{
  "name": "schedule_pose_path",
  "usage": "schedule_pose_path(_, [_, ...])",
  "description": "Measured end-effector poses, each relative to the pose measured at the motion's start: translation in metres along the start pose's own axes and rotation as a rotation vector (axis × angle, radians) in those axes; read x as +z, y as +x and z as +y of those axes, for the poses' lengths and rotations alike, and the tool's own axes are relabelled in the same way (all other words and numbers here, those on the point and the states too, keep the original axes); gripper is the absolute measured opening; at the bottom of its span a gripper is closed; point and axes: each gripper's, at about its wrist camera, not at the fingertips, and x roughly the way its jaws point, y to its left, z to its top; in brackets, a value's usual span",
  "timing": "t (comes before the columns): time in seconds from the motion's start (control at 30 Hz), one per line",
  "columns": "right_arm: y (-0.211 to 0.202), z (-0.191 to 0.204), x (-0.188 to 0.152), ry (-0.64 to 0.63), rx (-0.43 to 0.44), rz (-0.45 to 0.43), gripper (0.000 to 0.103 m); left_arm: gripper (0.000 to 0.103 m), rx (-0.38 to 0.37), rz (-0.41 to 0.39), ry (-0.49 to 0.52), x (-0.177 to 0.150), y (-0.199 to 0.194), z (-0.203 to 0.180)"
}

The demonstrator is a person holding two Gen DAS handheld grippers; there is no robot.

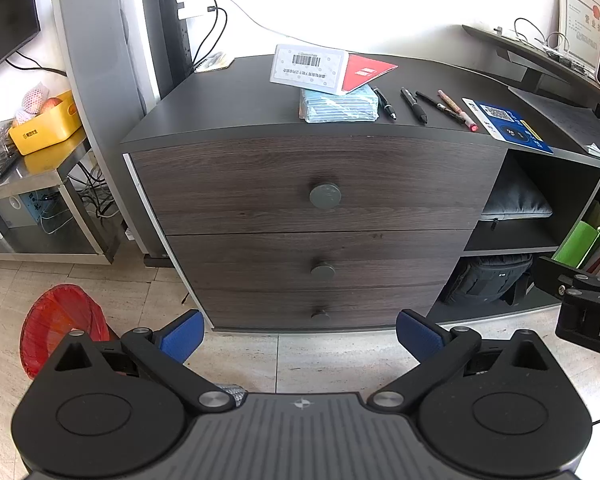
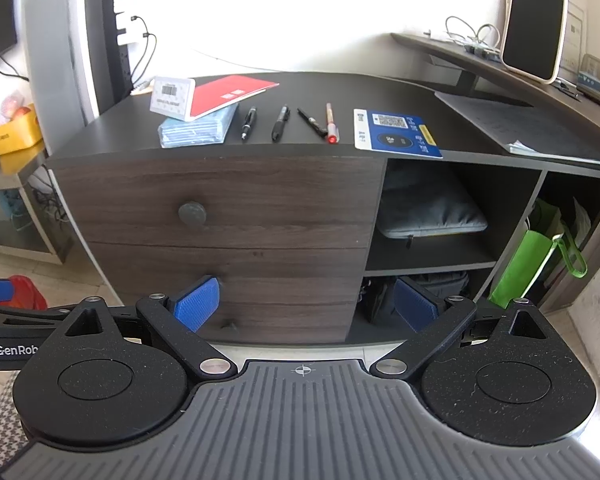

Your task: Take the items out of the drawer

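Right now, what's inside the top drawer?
Cannot see: the top drawer is shut, only its wood front and round knob show. Its contents are hidden.

We see open floor (image 1: 320, 356) before the drawer fronts (image 1: 320, 184), all shut, their knobs (image 1: 325, 196) unblocked; a red basket (image 1: 60, 328) crowds the lower left; pens (image 2: 280, 122) and booklets (image 2: 224, 94) clutter the cabinet top (image 2: 340, 88).

A red waste bin (image 1: 62, 326) stands on the floor at eight o'clock. A yellow box (image 1: 46, 126) sits on a steel table (image 1: 28, 178) at nine o'clock. A green bag (image 2: 526, 268) leans at three o'clock beside a grey cushion (image 2: 430, 214).
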Motion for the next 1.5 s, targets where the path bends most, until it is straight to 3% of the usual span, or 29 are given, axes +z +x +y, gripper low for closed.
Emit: schedule_pose_path(1.5, [0.0026, -0.0006, 0.0006, -0.006, 0.006, 0.007, 0.097, 0.102, 0.002, -0.001, 0.0, 0.0008, 0.0005, -0.0005])
